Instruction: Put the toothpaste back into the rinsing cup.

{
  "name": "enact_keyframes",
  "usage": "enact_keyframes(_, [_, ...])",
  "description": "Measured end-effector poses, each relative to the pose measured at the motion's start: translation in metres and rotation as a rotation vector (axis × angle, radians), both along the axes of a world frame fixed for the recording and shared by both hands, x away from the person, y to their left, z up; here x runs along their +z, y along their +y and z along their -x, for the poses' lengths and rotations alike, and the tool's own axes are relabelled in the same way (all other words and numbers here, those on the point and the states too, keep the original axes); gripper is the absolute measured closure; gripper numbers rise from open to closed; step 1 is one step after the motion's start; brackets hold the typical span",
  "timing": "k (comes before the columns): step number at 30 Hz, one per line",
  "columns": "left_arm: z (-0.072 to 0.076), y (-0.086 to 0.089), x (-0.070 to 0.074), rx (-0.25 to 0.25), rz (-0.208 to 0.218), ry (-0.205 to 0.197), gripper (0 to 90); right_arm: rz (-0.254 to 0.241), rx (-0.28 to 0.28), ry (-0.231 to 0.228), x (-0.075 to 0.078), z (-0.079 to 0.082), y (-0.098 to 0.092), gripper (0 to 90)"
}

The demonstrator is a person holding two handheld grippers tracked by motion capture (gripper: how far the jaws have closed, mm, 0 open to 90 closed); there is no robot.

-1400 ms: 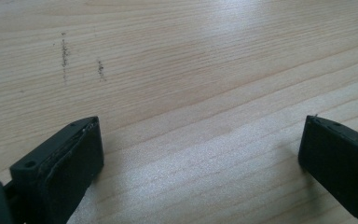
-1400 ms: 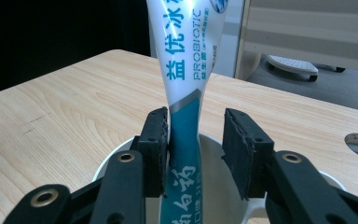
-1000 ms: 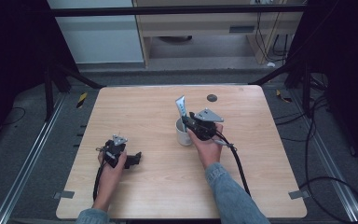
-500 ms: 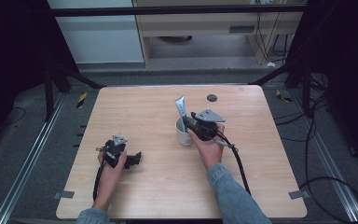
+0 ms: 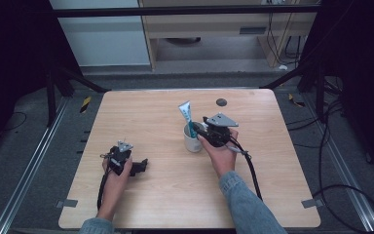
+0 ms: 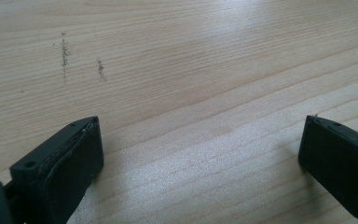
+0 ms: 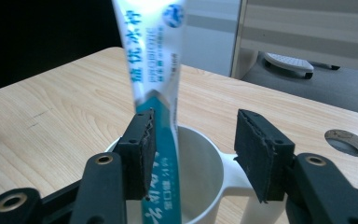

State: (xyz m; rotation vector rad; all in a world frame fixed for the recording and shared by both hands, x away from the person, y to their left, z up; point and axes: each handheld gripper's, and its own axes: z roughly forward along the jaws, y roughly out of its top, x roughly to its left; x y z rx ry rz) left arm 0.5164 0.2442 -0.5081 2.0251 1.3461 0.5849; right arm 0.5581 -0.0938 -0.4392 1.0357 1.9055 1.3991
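A white mug (image 5: 193, 142) stands mid-table with a white and teal toothpaste tube (image 5: 185, 113) standing upright in it. My right gripper (image 5: 197, 130) hovers at the mug's rim from the right. In the right gripper view the tube (image 7: 154, 60) rises between the jaws of the right gripper (image 7: 198, 140). It lies against the left pad (image 7: 140, 149), with a wide gap to the right one. These jaws have just been opening and no longer pinch the tube. My left gripper (image 5: 142, 166) rests on the wood at the front left, open (image 6: 200, 154), with bare table between its jaws.
A round hole (image 5: 221, 102) sits in the wooden table (image 5: 272, 185) behind the mug. Cables trail from both grippers toward the front edge. Dark floor, metal rails and a frame surround the table.
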Motion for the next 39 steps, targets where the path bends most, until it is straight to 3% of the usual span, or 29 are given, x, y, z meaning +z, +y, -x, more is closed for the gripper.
enact_keyframes(14, [0.0,0.0,0.0,0.0,0.0,0.0,0.0,0.004,0.007,0.008,0.002,0.003,-0.003,46.6])
enact_keyframes(22, [0.0,0.0,0.0,0.0,0.0,0.0,0.0,0.02,0.019,0.038,0.006,0.003,-0.007,42.0])
enact_keyframes(31, [0.0,-0.001,0.0,-0.002,-0.001,0.0,0.0,0.058,0.024,0.057,0.011,0.004,-0.014,31.5])
enact_keyframes(35, [0.0,-0.001,0.0,-0.003,-0.001,0.0,0.0,0.065,0.024,0.095,0.012,0.003,-0.017,23.3])
enact_keyframes(39, [-0.001,-0.001,0.0,-0.003,-0.001,0.0,0.0,0.111,0.01,0.114,0.012,0.003,-0.019,17.1])
